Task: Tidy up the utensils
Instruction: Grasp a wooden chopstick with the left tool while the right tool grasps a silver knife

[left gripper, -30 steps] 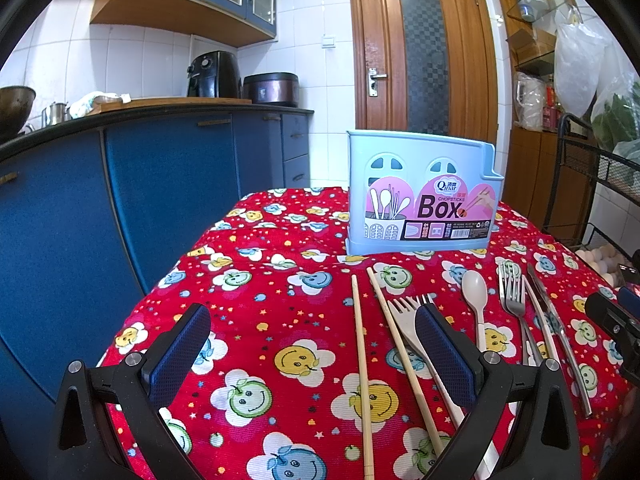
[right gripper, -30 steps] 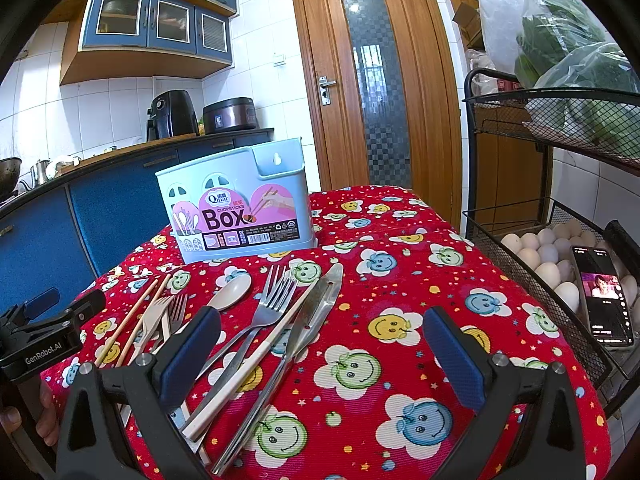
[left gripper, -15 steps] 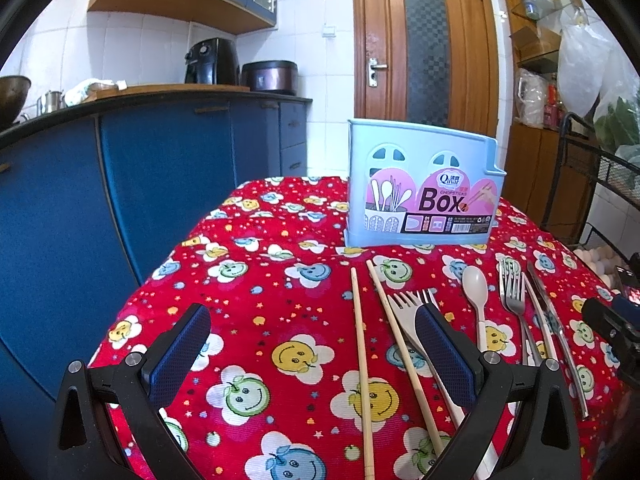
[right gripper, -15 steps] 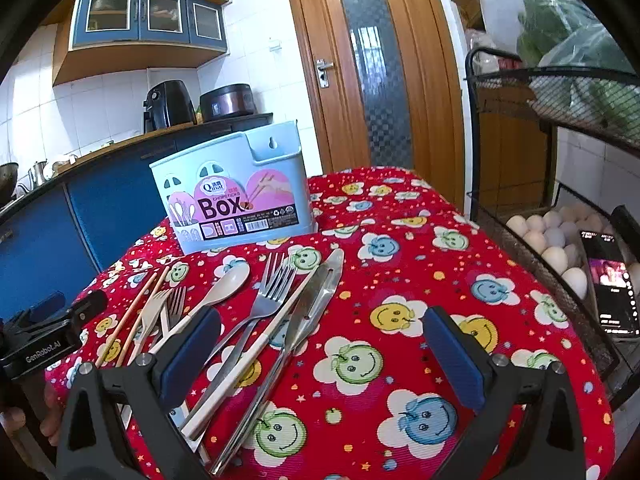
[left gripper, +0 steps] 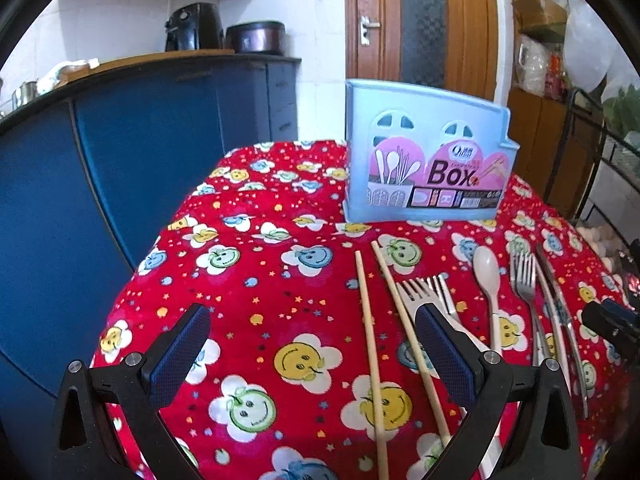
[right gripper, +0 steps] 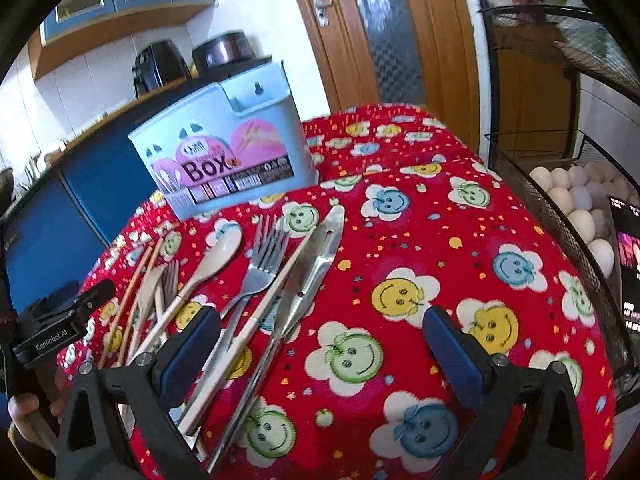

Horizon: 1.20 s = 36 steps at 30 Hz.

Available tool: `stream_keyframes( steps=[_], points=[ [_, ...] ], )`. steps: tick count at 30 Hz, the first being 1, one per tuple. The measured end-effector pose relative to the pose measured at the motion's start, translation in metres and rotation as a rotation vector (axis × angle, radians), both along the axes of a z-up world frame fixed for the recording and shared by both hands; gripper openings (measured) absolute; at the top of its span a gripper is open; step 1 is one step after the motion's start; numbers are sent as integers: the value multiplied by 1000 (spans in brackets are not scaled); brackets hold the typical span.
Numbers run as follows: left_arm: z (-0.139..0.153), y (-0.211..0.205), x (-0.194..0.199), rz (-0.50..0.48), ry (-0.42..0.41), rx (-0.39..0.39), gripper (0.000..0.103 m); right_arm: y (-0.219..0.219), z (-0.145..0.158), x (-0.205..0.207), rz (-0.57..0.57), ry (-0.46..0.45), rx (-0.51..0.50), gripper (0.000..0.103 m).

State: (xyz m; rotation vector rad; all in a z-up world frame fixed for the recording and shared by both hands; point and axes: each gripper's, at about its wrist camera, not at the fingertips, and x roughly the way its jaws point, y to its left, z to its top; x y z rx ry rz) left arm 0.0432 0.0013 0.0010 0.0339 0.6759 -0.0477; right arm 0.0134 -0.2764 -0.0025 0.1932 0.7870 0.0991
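Observation:
A light blue utensil box (left gripper: 428, 160) stands upright at the far side of the red smiley tablecloth (left gripper: 280, 272); it also shows in the right wrist view (right gripper: 228, 152). Two wooden chopsticks (left gripper: 370, 340), forks (left gripper: 426, 288), a cream spoon (left gripper: 489, 272), a metal fork (left gripper: 524, 276) and knives (left gripper: 554, 292) lie flat in front of it. My left gripper (left gripper: 308, 352) is open and empty, low over the near edge, its right finger over the fork handles. My right gripper (right gripper: 320, 352) is open and empty, its left finger above the fork (right gripper: 264, 268) and knife (right gripper: 316, 256) handles.
Blue kitchen cabinets (left gripper: 100, 168) stand left of the table. A black wire rack with eggs (right gripper: 576, 204) and a lit phone (right gripper: 628, 264) stands close at the right. A wooden door (left gripper: 424, 24) is behind. The left gripper's body (right gripper: 56, 320) shows in the right wrist view.
Both grippers have tilted down and moved nearer to the table and utensils. The right wrist view has rolled slightly. Nothing on the table has moved.

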Motion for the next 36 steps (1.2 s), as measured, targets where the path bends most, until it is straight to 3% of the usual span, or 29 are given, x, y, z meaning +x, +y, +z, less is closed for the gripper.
stream_keyframes(
  steps=[4,10,19,21,24,26,29,36],
  points=[
    [-2,1,14,-10,48,24,102,1,2,14,30,67,-32,102],
    [-5,5,32,-10,122,11,102,2,1,34,38,149,-94,78],
    [-7,8,55,-49,175,19,101,10,4,61,101,272,-148,57],
    [-7,4,59,-66,189,33,96,10,5,67,110,295,-147,54],
    [-9,0,65,-78,228,43,79,4,5,74,113,320,-110,49],
    [-14,2,71,-93,271,10,69,1,5,78,115,328,-89,45],
    [-17,3,72,-113,304,-36,64,-6,6,83,112,332,-58,37],
    [-19,-10,74,-159,333,32,50,-17,5,97,117,343,22,18]
  ],
)
